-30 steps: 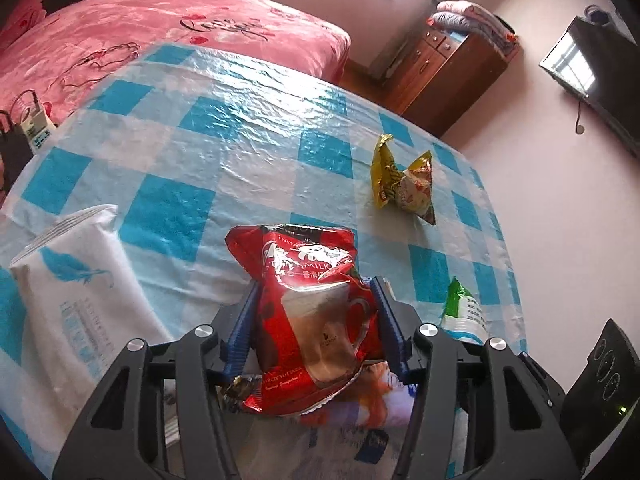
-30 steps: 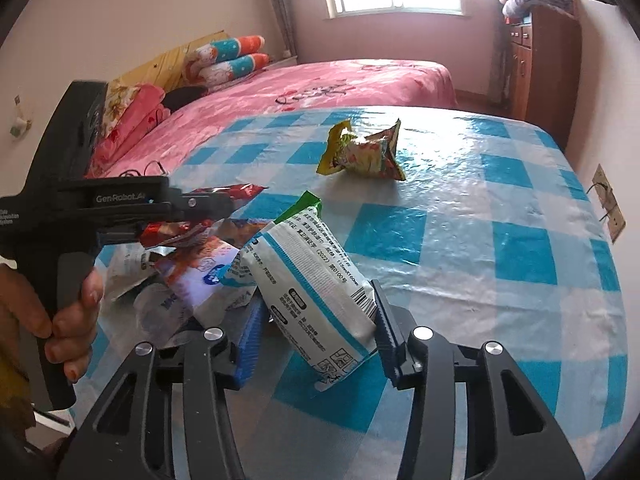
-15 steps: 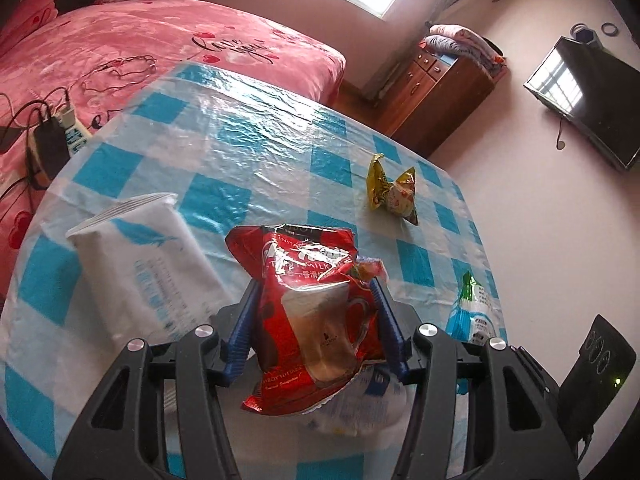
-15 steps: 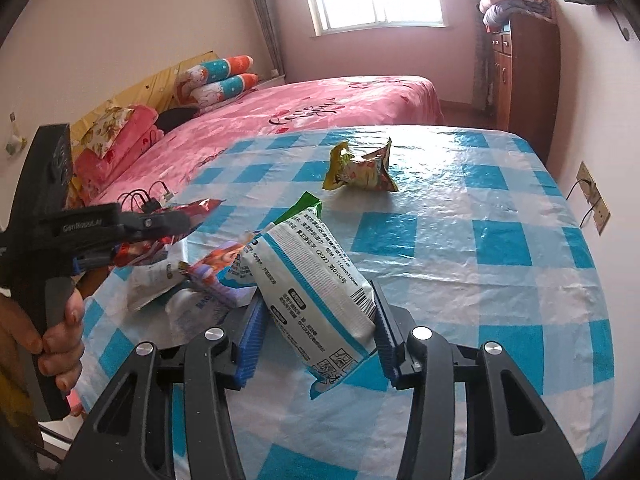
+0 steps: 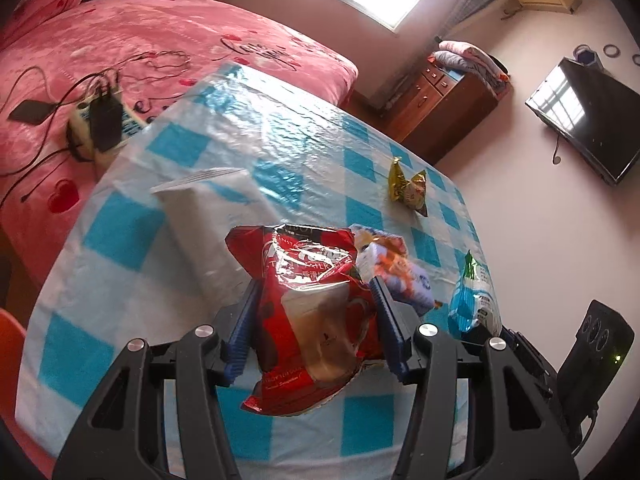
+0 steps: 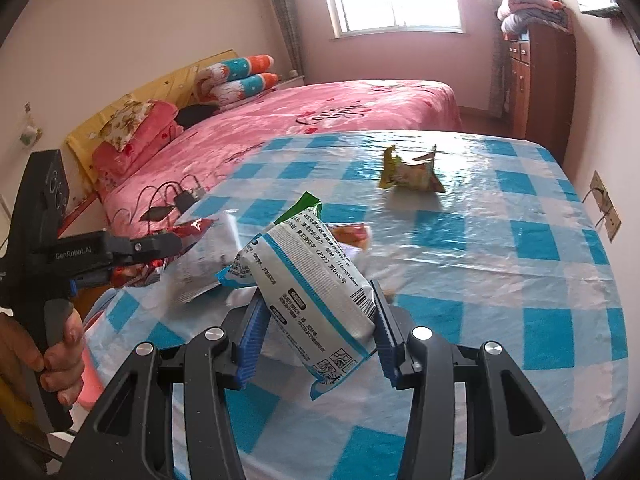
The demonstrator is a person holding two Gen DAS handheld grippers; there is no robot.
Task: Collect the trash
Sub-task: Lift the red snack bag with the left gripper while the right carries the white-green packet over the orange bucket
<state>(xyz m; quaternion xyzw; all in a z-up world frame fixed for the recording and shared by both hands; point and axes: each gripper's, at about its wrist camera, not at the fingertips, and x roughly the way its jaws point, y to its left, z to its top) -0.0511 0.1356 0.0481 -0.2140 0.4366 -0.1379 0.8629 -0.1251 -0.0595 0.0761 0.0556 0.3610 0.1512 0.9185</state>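
My left gripper (image 5: 316, 316) is shut on a crumpled red snack bag (image 5: 308, 304), held above the checked table (image 5: 120, 240). My right gripper (image 6: 316, 312) is shut on a white and blue wrapper with a green end (image 6: 316, 276); that wrapper also shows at the right of the left wrist view (image 5: 472, 296). In the right wrist view the left gripper (image 6: 160, 244) appears at the left with the red bag (image 6: 188, 232) in it. A yellow wrapper (image 6: 412, 170) lies far out on the table, also the yellow wrapper (image 5: 408, 188). A colourful wrapper (image 5: 396, 268) lies just beyond the red bag.
A white tissue pack (image 5: 208, 216) lies on the table's left side. A pink bed (image 5: 140, 40) with chargers and cables (image 5: 96, 120) stands beyond the table. A wooden dresser (image 6: 536, 80) is at the far right. A hand (image 6: 56, 352) grips the left handle.
Both grippers have drawn back from the table and risen a little, each keeping its wrapper. More of the table's near edge and the bed shows now.
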